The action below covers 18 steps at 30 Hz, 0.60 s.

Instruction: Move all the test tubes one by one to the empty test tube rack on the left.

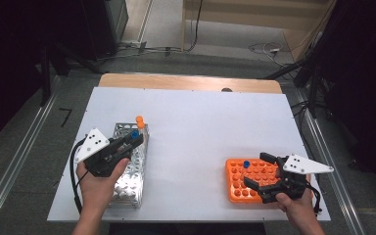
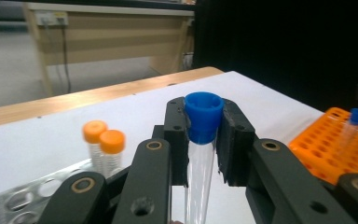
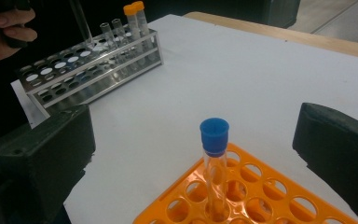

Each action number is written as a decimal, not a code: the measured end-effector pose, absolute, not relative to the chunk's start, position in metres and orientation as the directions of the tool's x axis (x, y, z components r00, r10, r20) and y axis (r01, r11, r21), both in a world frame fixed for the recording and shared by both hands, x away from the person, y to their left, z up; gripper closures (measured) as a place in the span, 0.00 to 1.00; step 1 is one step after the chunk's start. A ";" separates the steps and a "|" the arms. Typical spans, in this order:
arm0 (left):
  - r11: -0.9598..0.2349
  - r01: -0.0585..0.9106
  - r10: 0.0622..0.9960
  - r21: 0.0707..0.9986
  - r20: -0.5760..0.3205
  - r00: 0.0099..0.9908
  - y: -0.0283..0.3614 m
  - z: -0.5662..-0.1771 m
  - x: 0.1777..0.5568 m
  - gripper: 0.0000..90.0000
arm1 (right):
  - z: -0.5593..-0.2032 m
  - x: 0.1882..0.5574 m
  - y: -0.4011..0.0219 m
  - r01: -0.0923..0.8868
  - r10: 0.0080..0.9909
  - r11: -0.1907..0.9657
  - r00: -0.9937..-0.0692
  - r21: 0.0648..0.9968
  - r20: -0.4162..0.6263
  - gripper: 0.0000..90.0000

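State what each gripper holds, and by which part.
Left gripper clamps a blue-capped tube by its cap and top. Right gripper holds nothing: its jaws stand open around a capped tube in the orange rack.

A metal rack (image 1: 129, 169) is sitting at the table's (image 1: 200, 127) eight o'clock, a plastic rack (image 1: 248, 180) at four o'clock, one tube (image 3: 213, 163) standing in it.

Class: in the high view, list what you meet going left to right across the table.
Left gripper → metal rack → orange rack → right gripper.
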<state>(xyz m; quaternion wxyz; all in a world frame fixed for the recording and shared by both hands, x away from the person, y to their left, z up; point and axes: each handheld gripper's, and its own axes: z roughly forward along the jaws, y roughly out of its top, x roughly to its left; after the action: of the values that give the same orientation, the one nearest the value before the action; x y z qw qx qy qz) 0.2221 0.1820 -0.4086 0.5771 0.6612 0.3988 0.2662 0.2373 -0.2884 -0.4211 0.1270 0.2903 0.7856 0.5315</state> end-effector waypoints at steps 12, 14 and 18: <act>-0.005 0.234 0.877 0.972 -0.108 0.468 0.188 -0.425 0.230 0.85 | -0.427 0.241 -0.295 0.340 0.619 0.268 -0.778 0.901 0.109 0.00; -0.015 0.238 0.879 0.971 -0.101 0.465 0.188 -0.427 0.230 0.85 | -0.427 0.241 -0.295 0.345 0.620 0.268 -0.776 0.900 0.113 0.00; -0.027 0.250 0.884 0.968 -0.093 0.459 0.186 -0.430 0.230 0.85 | -0.428 0.241 -0.295 0.342 0.621 0.268 -0.776 0.900 0.110 0.00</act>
<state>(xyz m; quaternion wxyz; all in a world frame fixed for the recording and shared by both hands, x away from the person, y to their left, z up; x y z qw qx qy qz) 0.2301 0.1864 -0.4296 0.5474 0.6556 0.4321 0.2895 0.2412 -0.2953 -0.4275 0.1336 0.3068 0.7850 0.5213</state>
